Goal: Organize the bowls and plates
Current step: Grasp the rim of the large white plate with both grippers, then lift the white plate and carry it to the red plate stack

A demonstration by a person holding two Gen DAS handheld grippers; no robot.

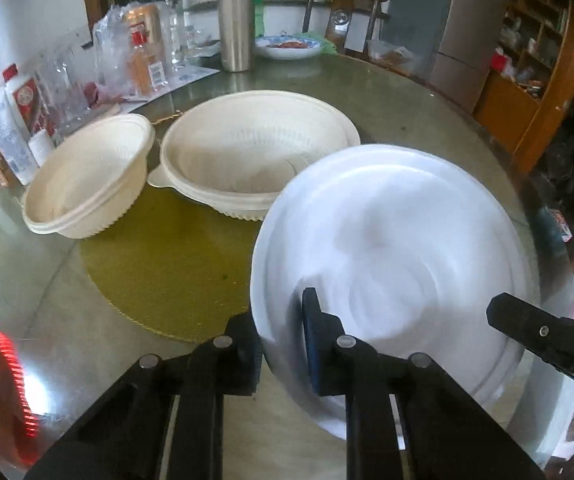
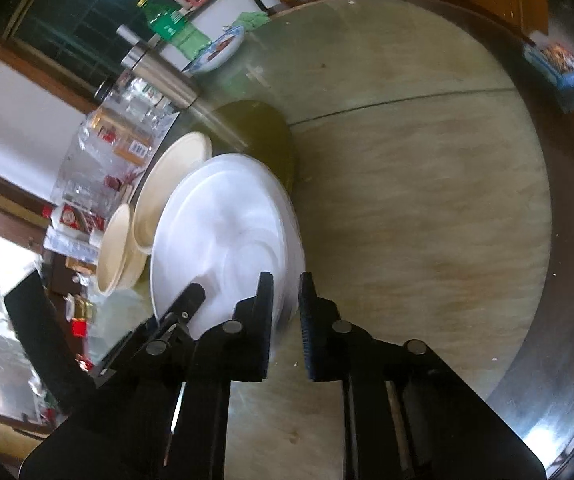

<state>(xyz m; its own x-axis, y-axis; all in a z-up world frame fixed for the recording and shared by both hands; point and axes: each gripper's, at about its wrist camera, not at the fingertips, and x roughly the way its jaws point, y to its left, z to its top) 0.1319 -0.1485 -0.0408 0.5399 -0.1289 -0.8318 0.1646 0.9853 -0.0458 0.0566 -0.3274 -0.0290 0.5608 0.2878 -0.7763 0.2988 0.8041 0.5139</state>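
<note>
Gripping: left gripper [image 1: 283, 332] and right gripper [image 2: 287, 312] each pinch the rim of one white plate [image 1: 391, 264], from opposite sides.
Surface: round glass-topped table [image 1: 387, 92], with a yellow-green mat [image 1: 167, 264] under the glass.
Room: shelves [image 1: 527, 40] behind; bottles [image 1: 147, 52] and a steel flask [image 1: 237, 24] crowd the far edge.
Plate: glossy, ringed, blurred, tilted above the table.
Bowls: two cream bowls [image 1: 259, 160] [image 1: 91, 176] side by side beyond the plate.
</note>
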